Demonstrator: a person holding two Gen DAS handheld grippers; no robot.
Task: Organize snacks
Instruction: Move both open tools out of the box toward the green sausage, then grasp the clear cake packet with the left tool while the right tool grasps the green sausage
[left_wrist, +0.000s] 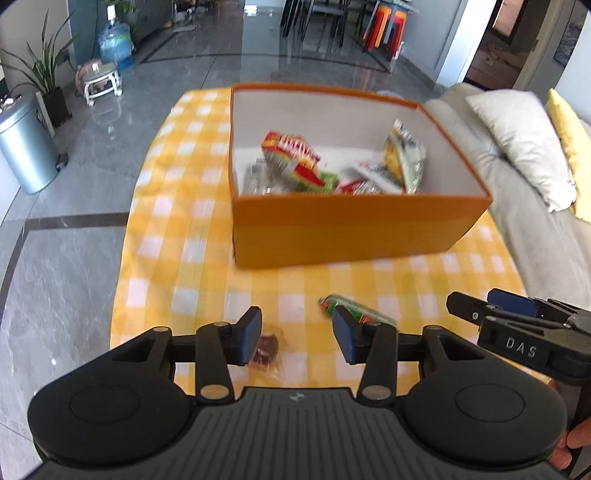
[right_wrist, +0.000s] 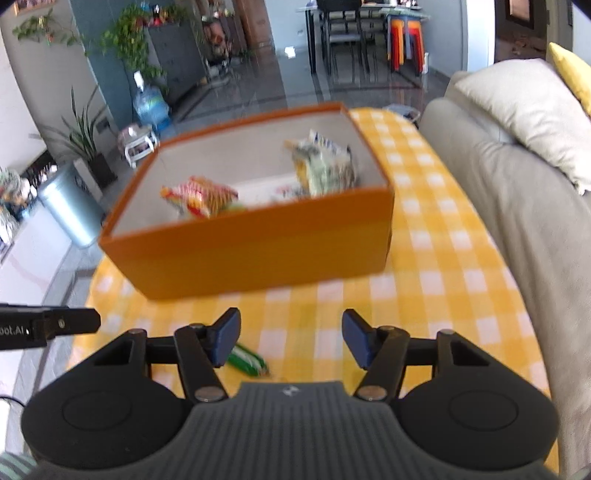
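An orange box (left_wrist: 351, 232) stands on the yellow checked tablecloth (left_wrist: 177, 236) and holds several snack packets (left_wrist: 295, 158). It also shows in the right wrist view (right_wrist: 258, 251). My left gripper (left_wrist: 297, 334) is open and empty above the cloth. A green snack packet (left_wrist: 351, 308) lies just beyond its right finger. A small dark wrapped snack (left_wrist: 267, 349) lies by its left finger. My right gripper (right_wrist: 290, 341) is open and empty; the green packet (right_wrist: 247, 360) lies under its left finger. The right gripper also shows in the left wrist view (left_wrist: 517, 325).
A grey sofa (left_wrist: 535, 221) with white and yellow cushions borders the table on the right. A metal bin (left_wrist: 26, 151), a potted plant, a water jug (left_wrist: 116, 42) and a small stool stand on the grey floor at left. Dining chairs stand far back.
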